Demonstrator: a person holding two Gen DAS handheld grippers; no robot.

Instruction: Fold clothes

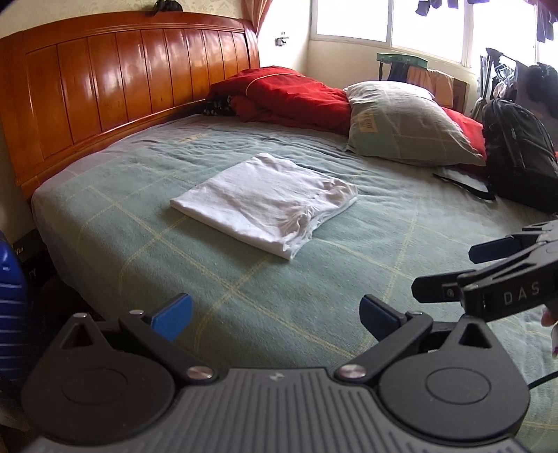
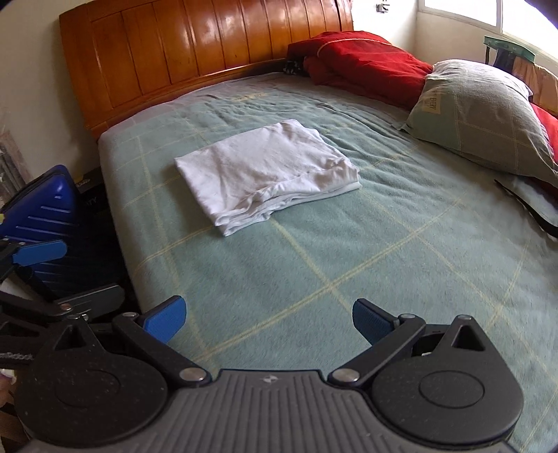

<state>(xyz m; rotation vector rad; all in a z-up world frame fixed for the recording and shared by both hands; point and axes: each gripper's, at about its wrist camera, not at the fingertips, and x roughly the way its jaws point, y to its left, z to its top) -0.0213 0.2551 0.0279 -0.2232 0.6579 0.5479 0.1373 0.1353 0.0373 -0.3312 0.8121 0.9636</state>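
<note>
The left tool [image 1: 275, 315] hung released above the near edge of the bed [image 1: 244, 296], its blue-padded fingers [image 1: 174, 313] spread wide and holding nothing. The right tool [image 2: 268, 319] was likewise splayed and empty over the green checked blanket [image 2: 348, 261], and showed at the right edge of the left wrist view. Well beyond both, near the middle of the bed, a white garment [image 2: 265, 170] lay folded into a flat rectangle, touched by neither tool. A blue suitcase [image 2: 45, 216] stood on the floor beside the bed. Farther back, a grey-green pillow [image 1: 404, 122] rested against a red blanket [image 1: 289, 94], with a black backpack [image 1: 519, 150] just beside it, before the glossy wooden headboard [image 1: 122, 80] and bright windows [image 1: 418, 24].
</note>
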